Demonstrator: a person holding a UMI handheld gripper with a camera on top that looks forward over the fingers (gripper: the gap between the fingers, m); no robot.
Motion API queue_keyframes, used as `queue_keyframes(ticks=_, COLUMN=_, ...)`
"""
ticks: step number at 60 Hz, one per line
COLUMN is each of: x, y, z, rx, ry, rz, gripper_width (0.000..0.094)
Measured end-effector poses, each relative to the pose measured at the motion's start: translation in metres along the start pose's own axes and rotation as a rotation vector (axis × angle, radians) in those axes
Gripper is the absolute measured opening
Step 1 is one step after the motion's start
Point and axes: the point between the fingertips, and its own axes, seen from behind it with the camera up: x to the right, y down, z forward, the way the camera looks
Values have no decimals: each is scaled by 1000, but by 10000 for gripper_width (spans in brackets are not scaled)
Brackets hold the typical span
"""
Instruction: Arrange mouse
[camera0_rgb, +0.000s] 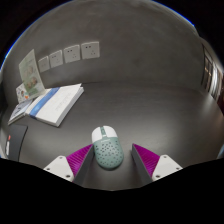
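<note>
A pale green mouse with a perforated shell and a white front lies on the grey table. It stands between my gripper's two fingers, its white front pointing away from me. The magenta pads flank it on both sides, with a small gap showing at each side. The mouse rests on the table on its own. The gripper is open.
An open booklet or stack of papers lies on the table beyond the fingers to the left. Several sheets are pinned on the wall behind the table. A dark vertical edge stands at the far right.
</note>
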Motion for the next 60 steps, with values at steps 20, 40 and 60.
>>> queue_keyframes(ticks=20, x=17, y=-15, z=11, rx=87, ry=131, rz=109, gripper_width=501)
queue_keyframes(ticks=40, x=-107, y=-81, z=-127, rx=331, ry=266, rz=52, gripper_width=464)
queue_keyframes(ticks=60, x=-446, y=-21, z=-126, rx=237, ry=14, rz=-69, gripper_width=460)
